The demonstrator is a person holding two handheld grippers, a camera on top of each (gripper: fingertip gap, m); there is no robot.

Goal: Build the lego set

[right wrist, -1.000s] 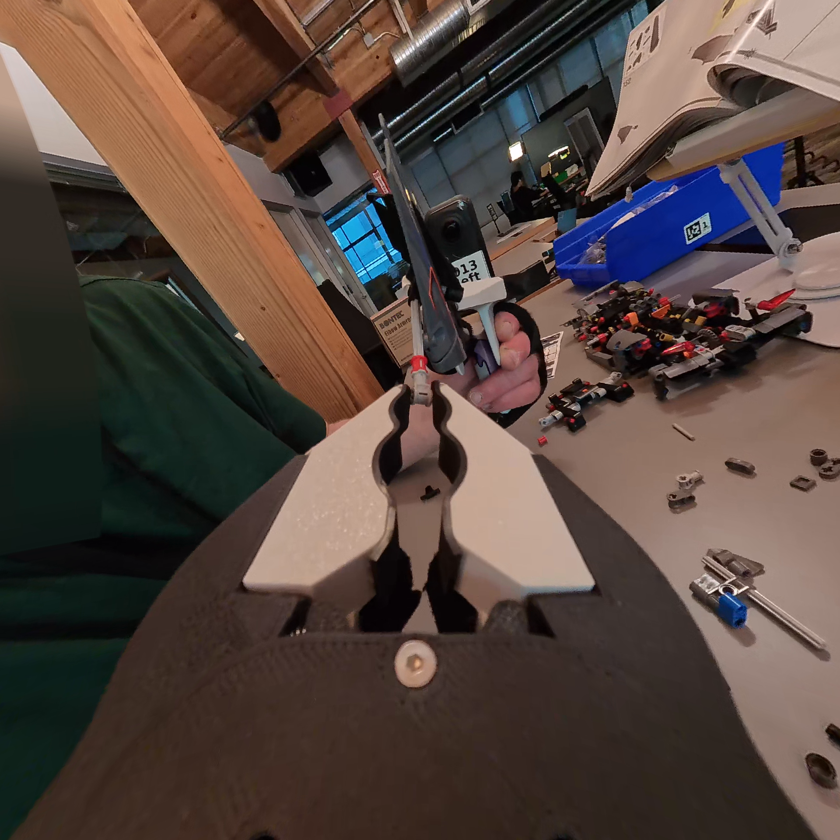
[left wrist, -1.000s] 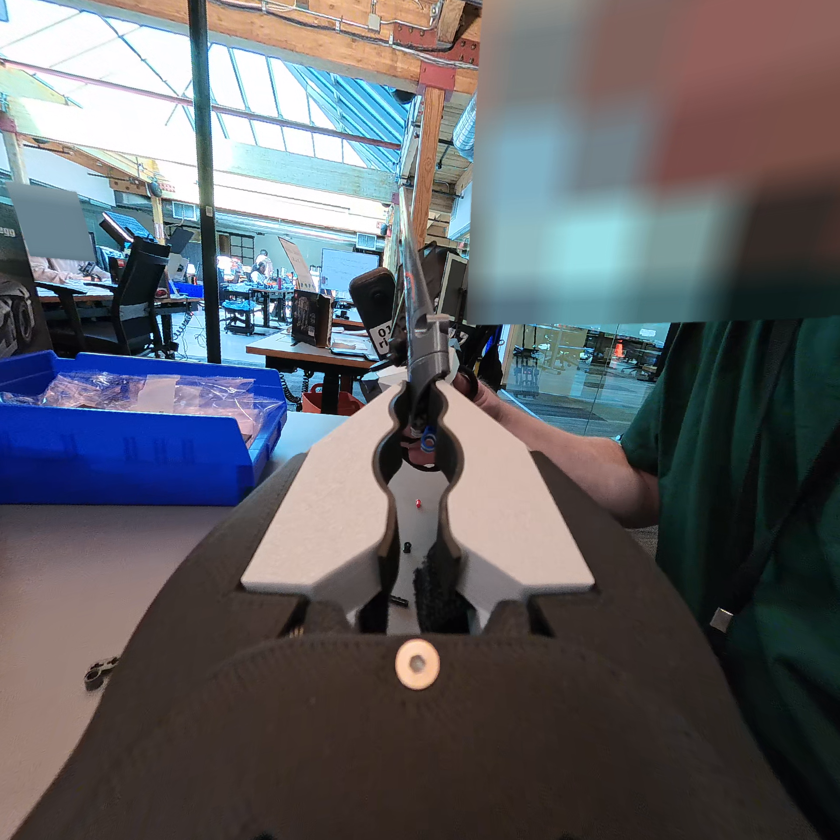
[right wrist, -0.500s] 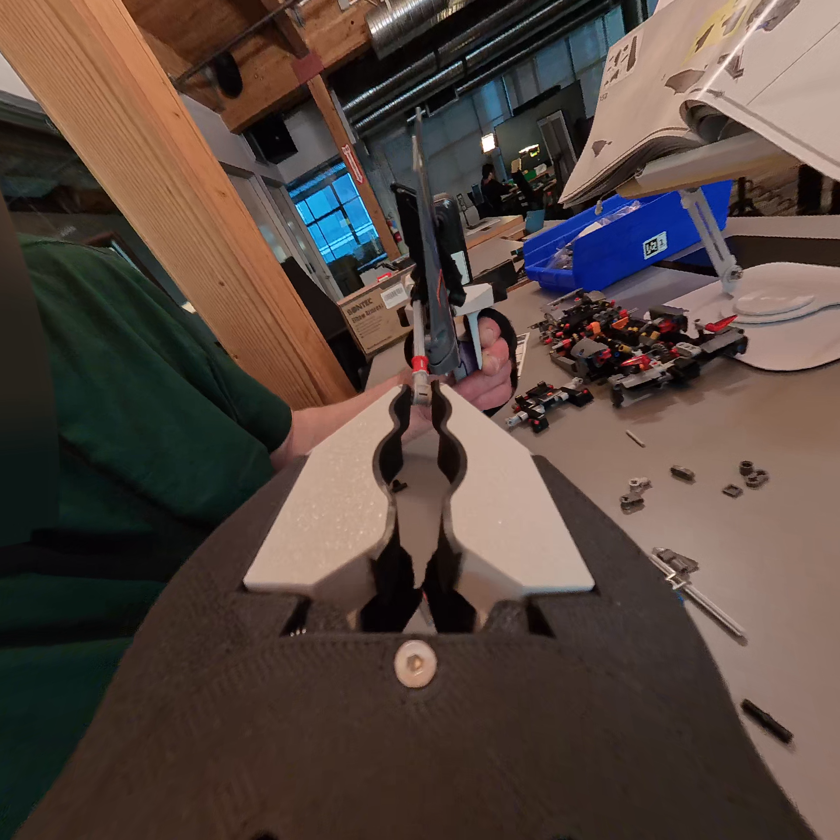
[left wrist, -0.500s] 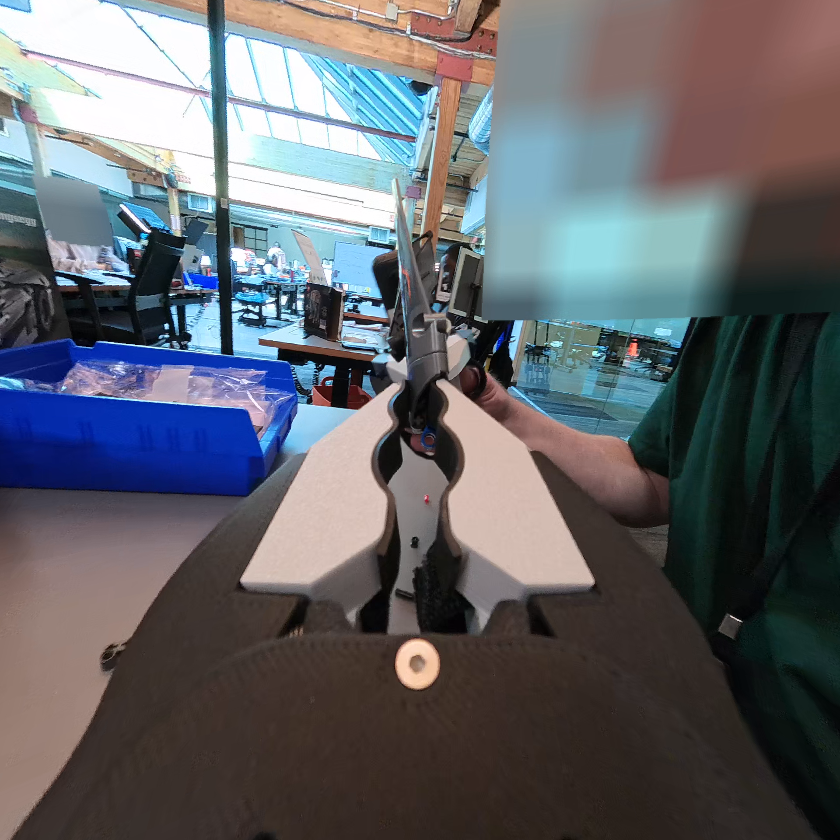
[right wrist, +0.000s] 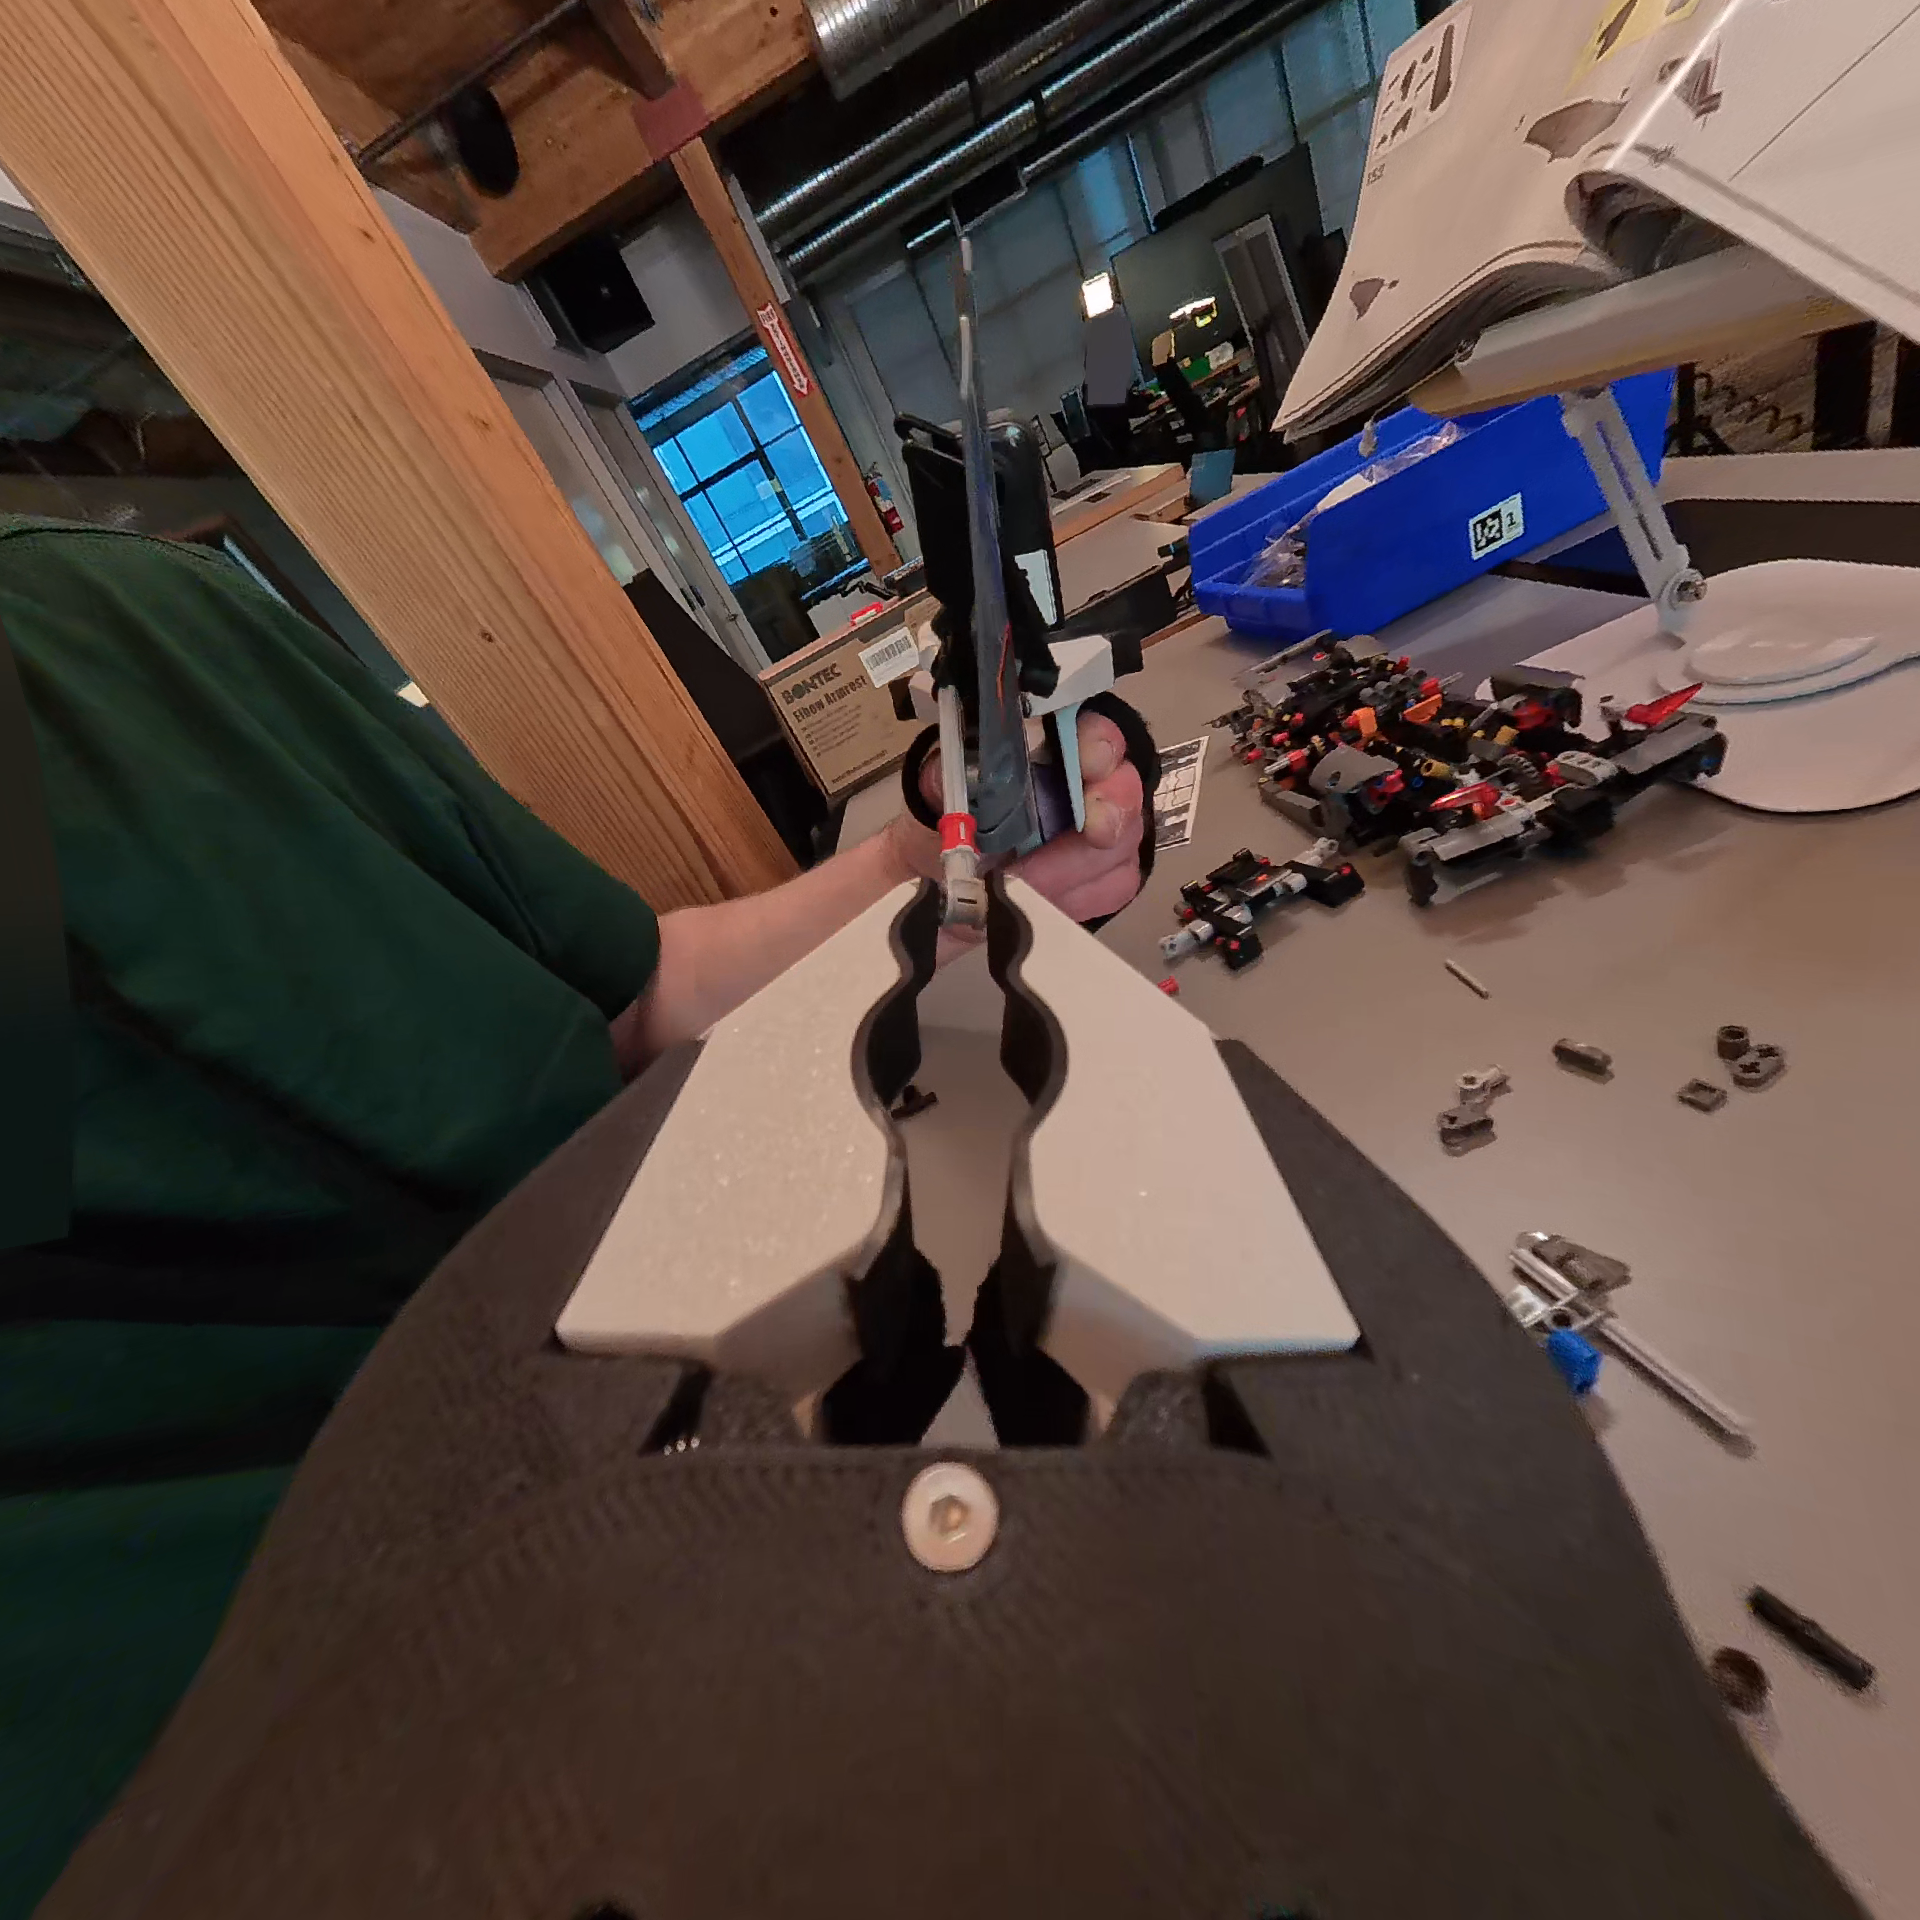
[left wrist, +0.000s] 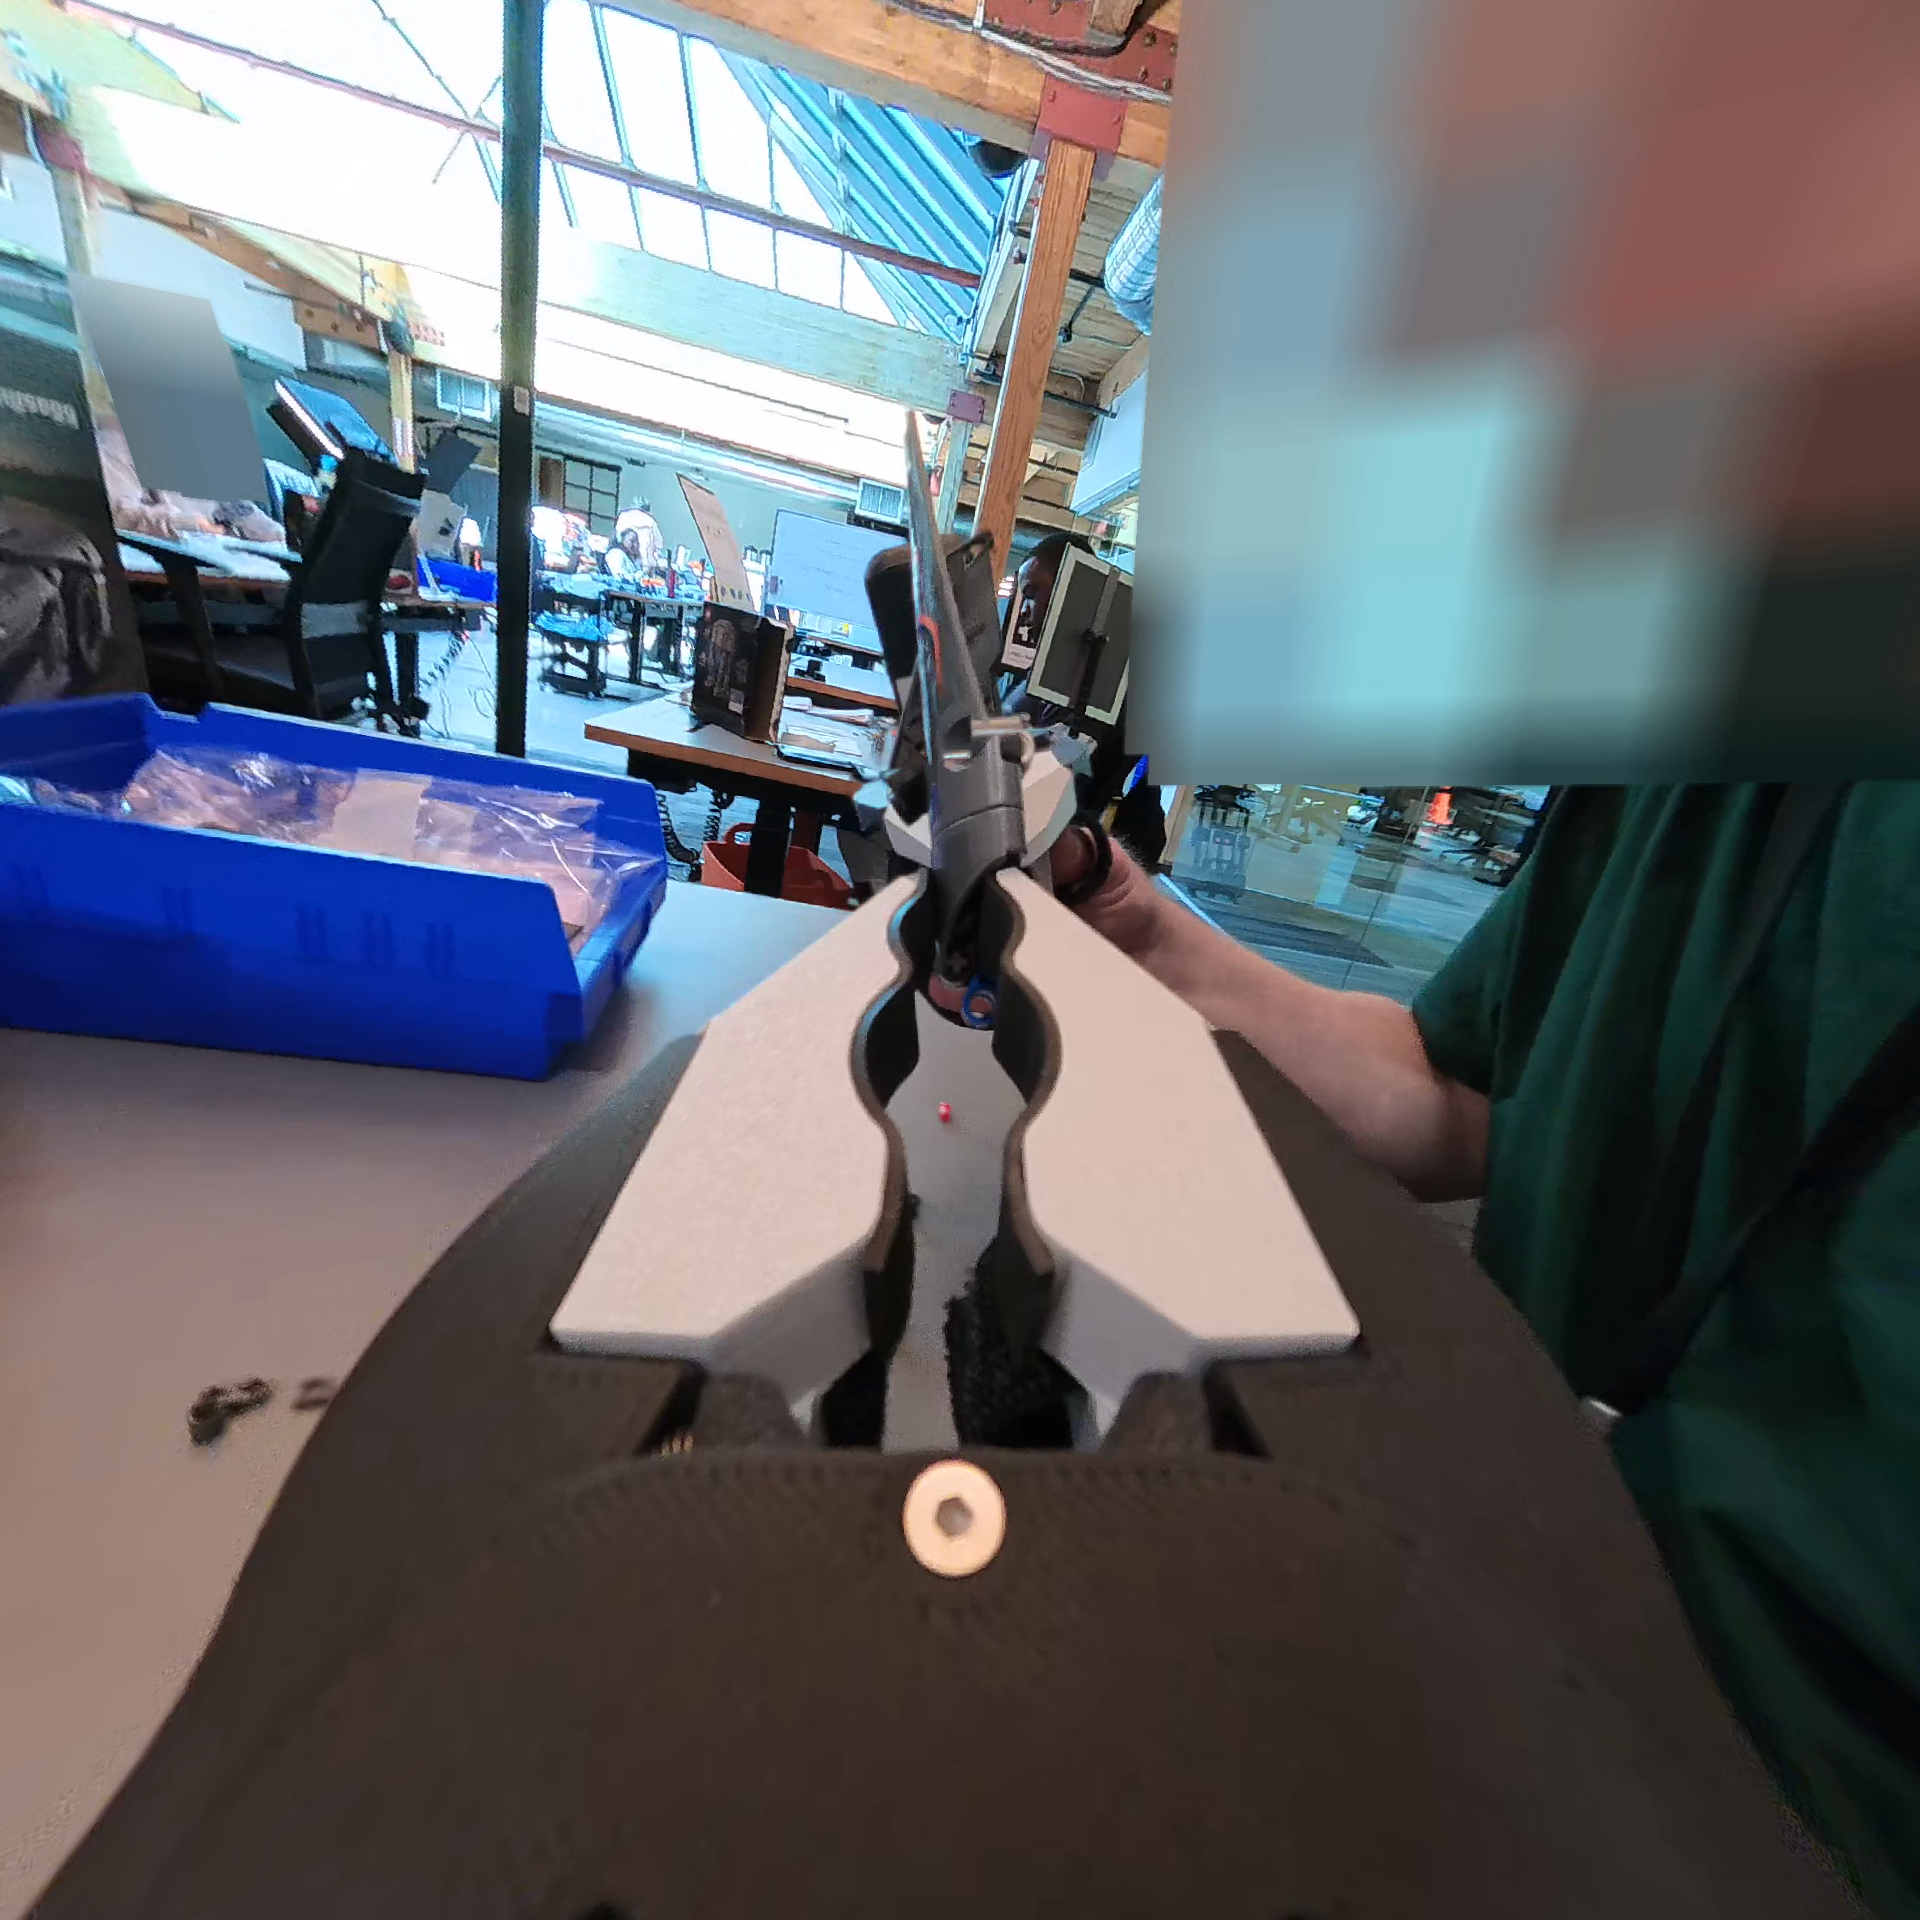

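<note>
My left gripper (left wrist: 951, 909) is shut on the lower end of a long dark grey panel piece (left wrist: 951, 727) that stands nearly upright. A blue pin (left wrist: 977, 1003) shows at its base. My right gripper (right wrist: 961, 904) faces it tip to tip and is shut on the end connector of a light grey rod (right wrist: 951, 758) with a red collar, which runs alongside the panel (right wrist: 987, 623). Each view shows the other gripper and the hand holding it just behind the panel. The part-built car chassis (right wrist: 1475, 769) lies on the grey table (right wrist: 1558, 987).
A small black sub-assembly (right wrist: 1257, 894), loose grey pieces (right wrist: 1470, 1112) and an axle with a blue piece (right wrist: 1600, 1330) lie on the table. An instruction booklet on a stand (right wrist: 1558, 208) and a blue bin (right wrist: 1403, 540) stand behind. Another blue bin of bags (left wrist: 312, 914) is at the left. The person in green is close by. Both grippers' tips are roughly 25 cm from the small black sub-assembly (right wrist: 1257, 894).
The held panel has swung from a lean to nearly upright. Both grippers have shifted slightly while staying shut on it, tip to tip.
</note>
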